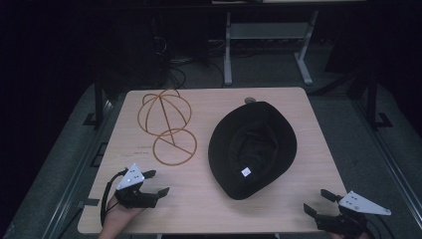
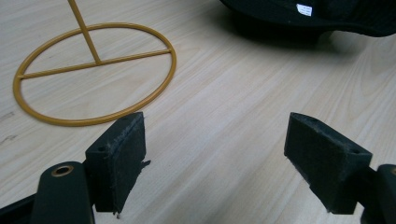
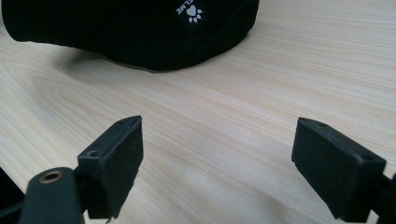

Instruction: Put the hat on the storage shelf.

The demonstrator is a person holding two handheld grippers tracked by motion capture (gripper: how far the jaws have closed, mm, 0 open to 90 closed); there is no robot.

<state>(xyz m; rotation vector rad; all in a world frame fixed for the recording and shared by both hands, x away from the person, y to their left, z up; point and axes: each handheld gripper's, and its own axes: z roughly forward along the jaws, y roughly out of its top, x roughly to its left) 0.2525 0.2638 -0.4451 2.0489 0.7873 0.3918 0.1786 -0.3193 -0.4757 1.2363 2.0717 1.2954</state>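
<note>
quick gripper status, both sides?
Left gripper: open, holding nothing, near the wire hat stand.
Right gripper: open, holding nothing, near the black hat.

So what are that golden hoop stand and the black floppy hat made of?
The golden hoop stand looks like thin metal wire with a painted matte gold finish: slim, rigid rings and rods. The black floppy hat seems soft woven fabric: it sags, with sewn-in labels.

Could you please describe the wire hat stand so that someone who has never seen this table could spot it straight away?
Start at the light wooden table and look to its far left part, beyond the left hand-held gripper. There stands the wire hat stand, a flat ring base with a rod up to an open wire globe. It is thin golden wire, unlike the solid black hat lying to its right.
</note>
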